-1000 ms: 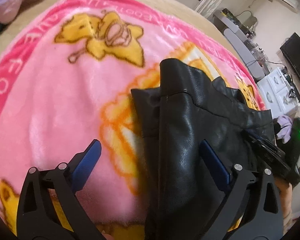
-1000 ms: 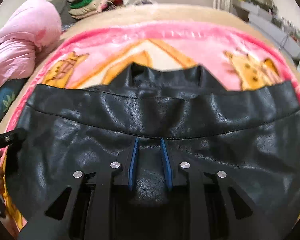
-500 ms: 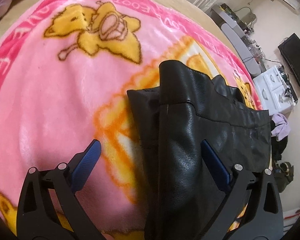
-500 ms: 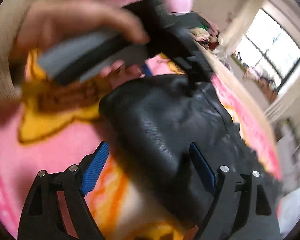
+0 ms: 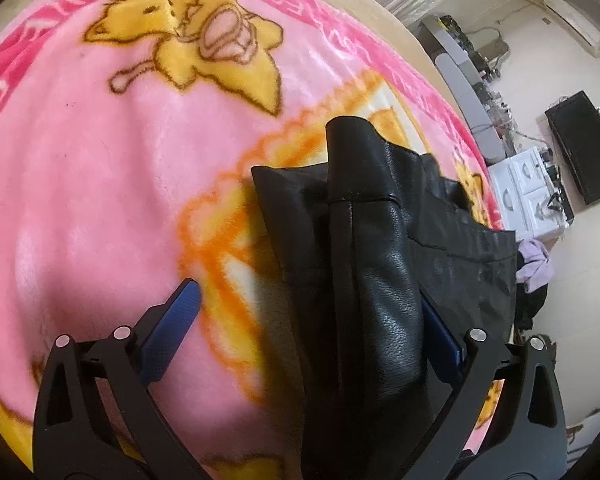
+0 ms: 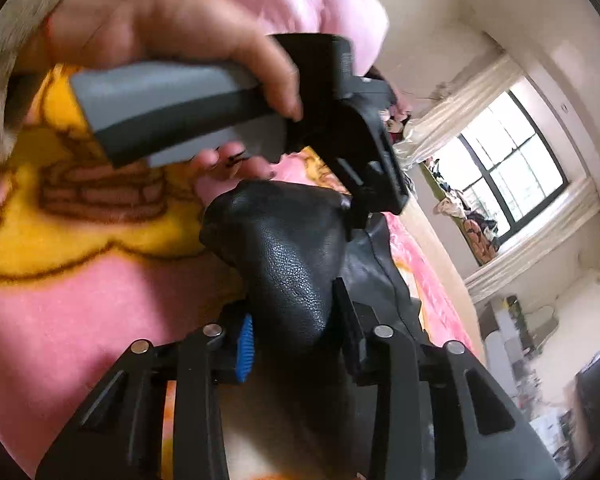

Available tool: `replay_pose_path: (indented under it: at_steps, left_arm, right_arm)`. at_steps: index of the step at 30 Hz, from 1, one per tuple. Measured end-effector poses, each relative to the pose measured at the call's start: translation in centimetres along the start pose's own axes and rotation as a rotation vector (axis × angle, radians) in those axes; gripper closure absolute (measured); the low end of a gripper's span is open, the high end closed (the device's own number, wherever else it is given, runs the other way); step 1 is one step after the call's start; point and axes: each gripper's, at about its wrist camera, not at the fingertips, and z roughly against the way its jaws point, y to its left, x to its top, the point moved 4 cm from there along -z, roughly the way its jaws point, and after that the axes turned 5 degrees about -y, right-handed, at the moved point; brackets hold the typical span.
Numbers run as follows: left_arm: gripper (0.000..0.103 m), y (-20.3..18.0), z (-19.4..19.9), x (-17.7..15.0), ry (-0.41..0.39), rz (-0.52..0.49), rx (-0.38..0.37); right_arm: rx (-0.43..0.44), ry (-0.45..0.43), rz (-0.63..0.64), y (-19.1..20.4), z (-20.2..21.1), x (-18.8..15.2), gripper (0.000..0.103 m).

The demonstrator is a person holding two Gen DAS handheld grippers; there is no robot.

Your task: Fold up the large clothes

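Your right gripper (image 6: pixel 296 344) pinches a bulging fold of the black grained-leather garment (image 5: pixel 372 280), while your left gripper (image 5: pixel 312 316) stands wide open, its fingers either side of that fold. Folded into a narrow band, the garment lies on the pink fleece blanket with yellow cartoon animals (image 5: pixel 100 184), long axis running from near to far right.

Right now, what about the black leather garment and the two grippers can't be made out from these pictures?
- Black leather garment: left wrist view, near end cut off by the bottom edge; garment type unclear.
- Left gripper: its right finger is partly hidden behind the fold.
- Right gripper: right wrist view, leather bulges between the fingers, hiding the contact.
- Pink blanket: border lettering unreadable.
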Motion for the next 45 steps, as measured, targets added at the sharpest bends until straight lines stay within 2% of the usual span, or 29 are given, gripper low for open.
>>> replay_pose_path:
  at_steps: [3,5,7,10,14,18,22,27,31,33,36,40,42,45]
  left_arm:
    - [0.018,-1.5,0.6,-0.1,-0.007,0.0,-0.062]
    - [0.032,-2.6,1.1,-0.1,-0.018,0.006,-0.105]
    - [0.039,-4.2,1.9,-0.1,-0.042,0.018,-0.149]
    - [0.039,-7.1,3.4,-0.1,-0.11,-0.014,-0.151]
    - [0.039,-11.9,5.5,0.0,-0.185,-0.029,-0.19]
    - [0.039,-18.2,6.3,-0.1,-0.22,-0.135,-0.174]
    - [0.039,-24.6,5.6,-1.0,-0.213,-0.231,-0.165]
    - [0.037,-30.7,3.3,-2.5,-0.191,-0.317,-0.158]
    - [0.033,-34.0,1.3,-3.7,-0.151,-0.323,-0.205]
    - [0.032,-34.7,0.7,-4.2,-0.144,-0.319,-0.226]
    - [0.031,-33.8,0.2,-5.0,-0.157,-0.316,-0.194]
    - [0.029,-30.1,-1.6,-6.5,-0.143,-0.289,-0.093]
    - [0.029,-27.3,-2.8,-7.8,-0.129,-0.28,-0.023]
    - [0.029,-24.2,-5.3,-9.9,-0.073,-0.282,0.044]
  right_arm:
    - [-0.045,-0.037,-0.066,-1.9,1.1,0.5,0.076]
    - [-0.048,-0.052,-0.136,-3.5,1.8,0.7,0.078]
    - [-0.057,-0.067,-0.171,-4.6,2.6,0.6,0.078]
    - [-0.079,-0.092,-0.223,-6.5,3.7,0.4,0.079]
    - [-0.105,-0.132,-0.334,-10.1,6.1,-0.7,0.08]
    - [-0.137,-0.162,-0.462,-14.2,9.3,-2.8,0.08]
    - [-0.171,-0.172,-0.581,-17.7,11.0,-6.1,0.08]
    - [-0.185,-0.171,-0.757,-21.1,12.6,-11.0,0.081]
    - [-0.187,-0.14,-0.872,-22.7,13.2,-15.2,0.082]
    - [-0.17,-0.111,-0.94,-23.5,12.8,-17.2,0.082]
    - [-0.112,-0.057,-1.1,-24.3,11.7,-21.6,0.082]
    - [0.009,-0.01,-1.401,-25.1,10.6,-27.7,0.082]
    - [0.06,-0.004,-1.508,-24.9,10.8,-29.1,0.081]
    - [0.141,0.011,-1.669,-24.3,10.2,-31.5,0.08]
